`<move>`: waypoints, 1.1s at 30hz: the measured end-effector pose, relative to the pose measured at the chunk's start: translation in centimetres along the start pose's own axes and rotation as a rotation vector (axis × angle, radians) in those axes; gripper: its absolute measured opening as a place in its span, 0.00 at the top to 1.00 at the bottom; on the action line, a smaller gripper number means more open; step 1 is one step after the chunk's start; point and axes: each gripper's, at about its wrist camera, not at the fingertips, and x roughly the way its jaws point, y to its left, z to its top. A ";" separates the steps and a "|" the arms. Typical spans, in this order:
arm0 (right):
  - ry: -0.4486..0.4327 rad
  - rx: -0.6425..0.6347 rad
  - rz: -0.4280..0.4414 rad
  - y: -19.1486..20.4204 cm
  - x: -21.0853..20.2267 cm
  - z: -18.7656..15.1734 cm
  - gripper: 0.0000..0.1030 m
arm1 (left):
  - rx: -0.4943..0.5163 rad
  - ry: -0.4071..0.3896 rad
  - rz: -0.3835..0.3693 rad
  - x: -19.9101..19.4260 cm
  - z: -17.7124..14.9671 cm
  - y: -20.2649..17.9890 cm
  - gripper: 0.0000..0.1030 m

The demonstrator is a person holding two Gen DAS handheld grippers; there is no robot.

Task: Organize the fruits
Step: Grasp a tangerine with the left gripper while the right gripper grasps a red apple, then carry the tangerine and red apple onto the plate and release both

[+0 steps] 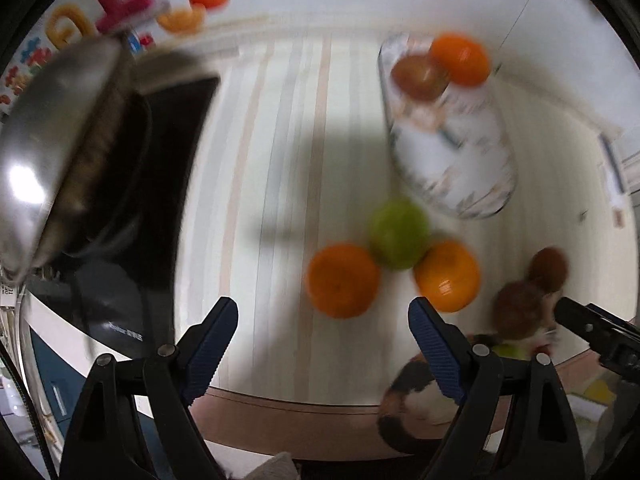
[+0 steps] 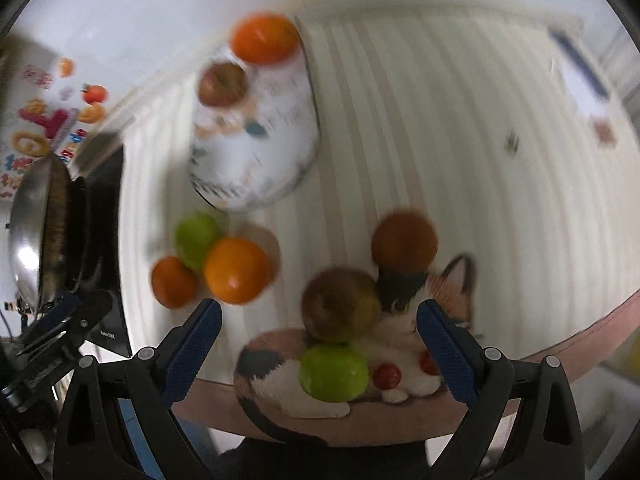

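A patterned bowl (image 1: pixel 460 168) holds an orange (image 1: pixel 460 60) and a reddish apple (image 1: pixel 418 76); it also shows in the right wrist view (image 2: pixel 260 160). Two oranges (image 1: pixel 342 280) (image 1: pixel 448 276) and a green apple (image 1: pixel 398 234) lie together on the table. My left gripper (image 1: pixel 322 344) is open and empty just before them. My right gripper (image 2: pixel 318 344) is open above a reddish-green apple (image 2: pixel 340 306), a green apple (image 2: pixel 334 372) and a brown-red apple (image 2: pixel 404 244). Small red fruits (image 2: pixel 387 376) lie near the right finger.
A calico cat (image 2: pixel 420 320) lies at the table's front edge among the near fruits. A steel pan (image 1: pixel 48 152) on a black appliance (image 1: pixel 172 168) stands at the left. The pale striped tabletop (image 2: pixel 460 140) stretches to the right. Coloured magnets (image 1: pixel 116 0) hang behind.
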 end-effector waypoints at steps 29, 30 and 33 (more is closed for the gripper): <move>0.189 -0.040 -0.001 -0.2 8.1 -0.4 0.30 | 0.048 0.135 -0.005 8.7 -3.1 -1.5 0.38; 0.192 -0.041 -0.004 -0.1 8.1 -0.3 0.30 | 0.052 0.141 0.006 8.9 -3.1 -1.5 0.38; 0.207 -0.051 -0.015 0.1 8.3 -0.3 0.30 | 0.061 0.144 0.019 9.1 -2.8 -2.0 0.38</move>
